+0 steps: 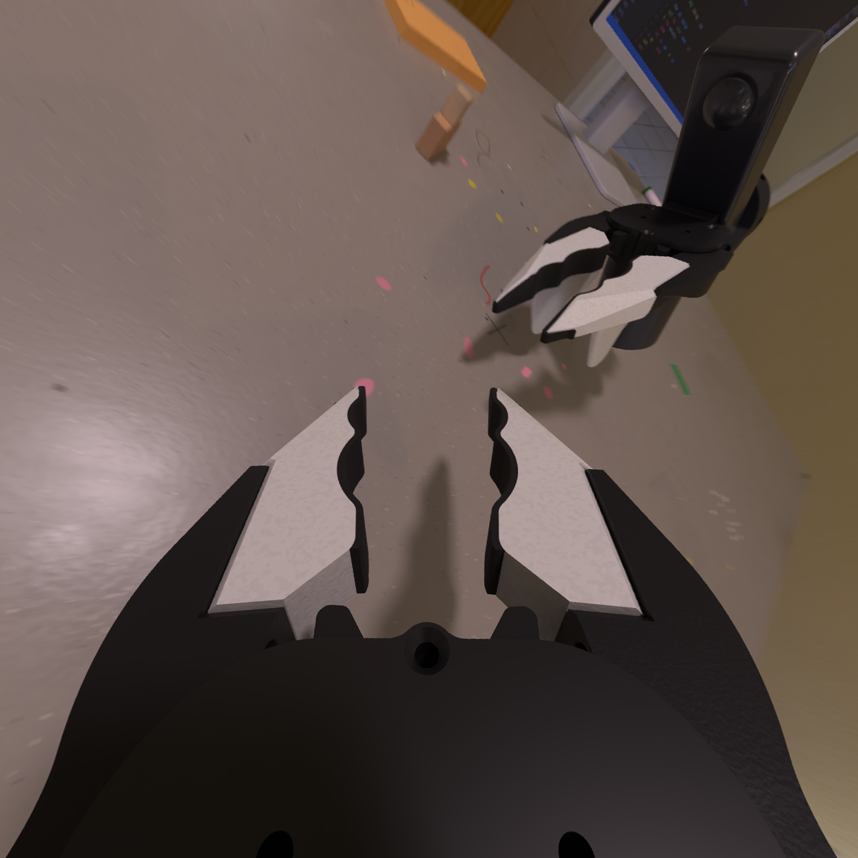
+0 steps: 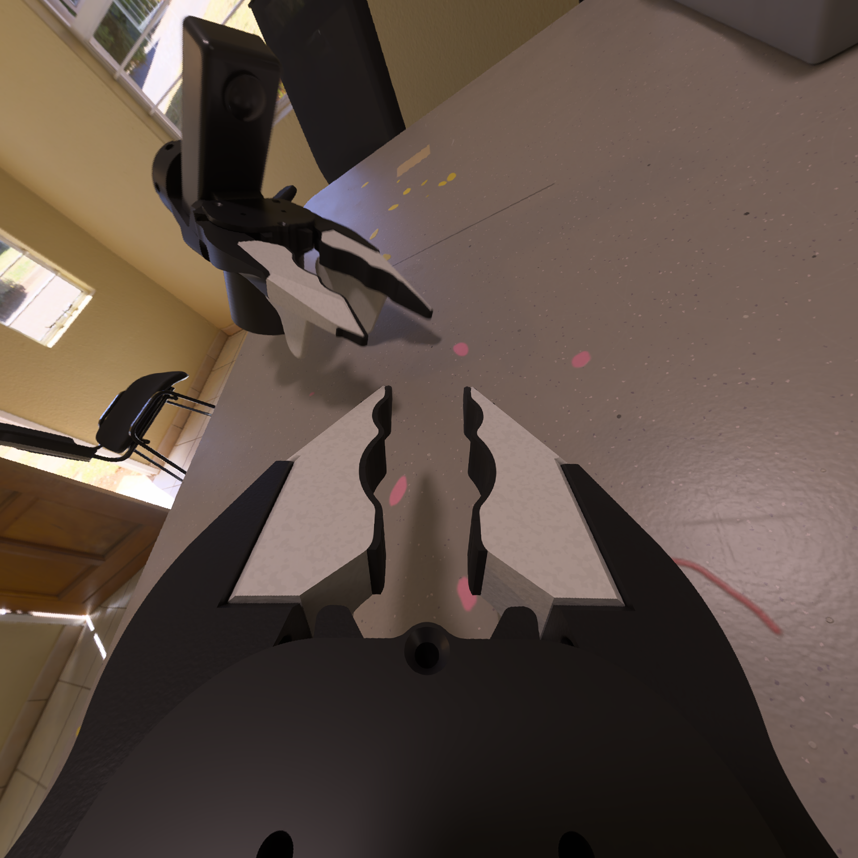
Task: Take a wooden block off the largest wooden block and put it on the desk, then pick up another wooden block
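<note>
**Both grippers empty and apart, the blocks well off ahead**

The step in hand, as I judge it, is the reach toward the stack, since nothing has yet been lifted. The left gripper hangs over the bare grey desk with its jaws parted and nothing between them. The right gripper is likewise parted and empty, low over the same speckled surface among pink spots.

To do the reach well, the gripper chosen should travel forward over the desk and rise enough to come at the upper block from above or from its free side. It should line its two fingers across the block's narrow faces before closing, so that the large block beneath is not nudged. The jaws seem wide enough for a slim block, though that is only an estimate.

In the left wrist view the wood lies far ahead and a little right of the fingers, near the top of the picture. The large orange block is the farthest. Two smaller tan pieces sit just before it: a tan block and a second tan block. Whether these rest on the orange block or touch it I cannot tell, as that part is blurred. The other gripper appears right of centre in that view, well apart from the wood, and a monitor stands beyond. The right wrist view shows no wood at all
</note>
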